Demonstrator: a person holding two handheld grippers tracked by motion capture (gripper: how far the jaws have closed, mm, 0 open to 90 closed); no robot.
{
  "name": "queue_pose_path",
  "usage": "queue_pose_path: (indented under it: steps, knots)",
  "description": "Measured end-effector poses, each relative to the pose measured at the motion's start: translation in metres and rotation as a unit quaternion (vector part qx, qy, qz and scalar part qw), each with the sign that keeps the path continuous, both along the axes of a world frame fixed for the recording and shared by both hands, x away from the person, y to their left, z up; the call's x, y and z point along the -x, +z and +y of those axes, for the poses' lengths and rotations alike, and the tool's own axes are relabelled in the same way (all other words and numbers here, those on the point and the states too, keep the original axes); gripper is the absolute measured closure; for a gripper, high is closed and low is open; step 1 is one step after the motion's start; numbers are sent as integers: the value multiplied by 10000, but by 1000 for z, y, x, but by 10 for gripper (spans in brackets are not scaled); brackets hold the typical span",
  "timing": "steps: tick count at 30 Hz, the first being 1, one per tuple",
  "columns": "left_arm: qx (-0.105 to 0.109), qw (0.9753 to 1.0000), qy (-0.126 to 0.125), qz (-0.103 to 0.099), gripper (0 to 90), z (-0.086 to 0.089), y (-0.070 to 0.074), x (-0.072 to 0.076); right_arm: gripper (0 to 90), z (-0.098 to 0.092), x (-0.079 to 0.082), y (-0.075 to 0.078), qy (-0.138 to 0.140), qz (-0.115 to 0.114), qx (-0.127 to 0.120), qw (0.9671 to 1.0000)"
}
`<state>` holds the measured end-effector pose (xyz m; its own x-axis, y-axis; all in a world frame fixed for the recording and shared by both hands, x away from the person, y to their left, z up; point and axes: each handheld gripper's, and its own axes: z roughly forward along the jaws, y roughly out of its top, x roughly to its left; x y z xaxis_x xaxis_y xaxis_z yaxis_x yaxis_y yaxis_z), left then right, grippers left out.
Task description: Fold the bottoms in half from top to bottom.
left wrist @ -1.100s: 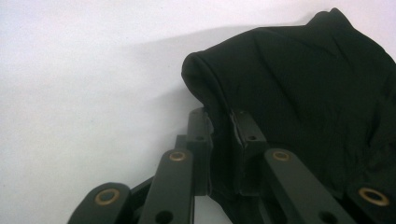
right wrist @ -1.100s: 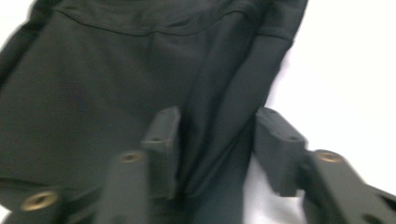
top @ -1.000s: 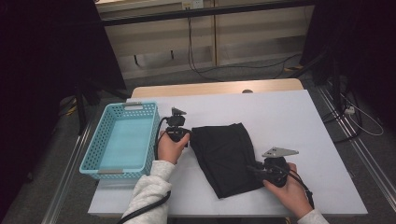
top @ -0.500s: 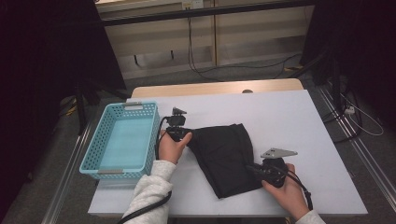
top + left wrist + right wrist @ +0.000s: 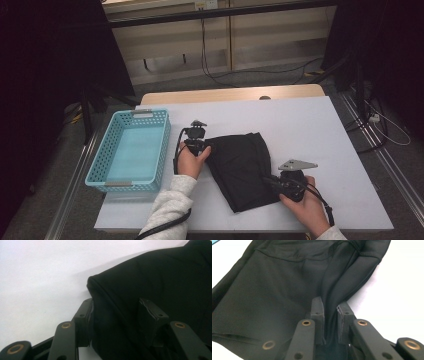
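Note:
A black cloth [image 5: 240, 165] lies folded on the white table top [image 5: 310, 125], a little right of centre. My left gripper [image 5: 205, 145] is at the cloth's near-left corner; in the left gripper view its jaws [image 5: 117, 315] stand apart with the rounded edge of the cloth [image 5: 162, 277] bulging between them. At the cloth's lower right edge, my right gripper [image 5: 267, 180] is held low. Its jaws [image 5: 330, 310] are nearly together, pinching an upright fold of the cloth [image 5: 274, 285].
A light blue plastic basket [image 5: 100, 170] stands at the table's left side, close to my left hand. Bare white table lies beyond and to the right of the cloth. Cables run across the floor behind the table.
My left gripper has edged right onto the cloth's corner. The right gripper has stayed almost in place with the fold in it.

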<state>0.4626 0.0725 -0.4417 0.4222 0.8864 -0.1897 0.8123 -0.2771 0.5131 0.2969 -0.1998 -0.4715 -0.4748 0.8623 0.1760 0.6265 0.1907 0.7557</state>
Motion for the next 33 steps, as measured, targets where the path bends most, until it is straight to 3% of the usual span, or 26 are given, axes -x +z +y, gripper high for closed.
queue_pose_path:
  steps: [3,9,10,12,15,17,19,23,33]
  knots:
    - [-153,9999,-77,2,509,-3,1,-1,790,0,0,0,6,-17,8,10000]
    - [-238,9996,-106,49,539,-4,2,-2,790,1,1,0,3,-46,29,10000]
    - [-237,9997,-93,70,572,-3,2,-3,790,1,1,0,1,-56,25,10000]
    - [85,9995,-91,307,718,-1,2,-5,791,2,1,0,4,-61,36,10000]
    - [4,9992,-108,393,790,-4,4,-7,794,3,2,0,1,-74,53,10000]
    - [-78,9990,-98,421,806,-6,5,-7,796,4,3,0,12,-123,91,9999]
    - [-174,9981,-62,584,816,-8,10,-11,799,4,3,1,10,-119,61,9999]
    - [-165,9967,-54,787,826,-6,17,-18,801,6,4,2,40,-175,87,9998]
    - [-253,9950,-58,964,830,-4,45,-31,806,18,6,13,173,-322,15,9993]
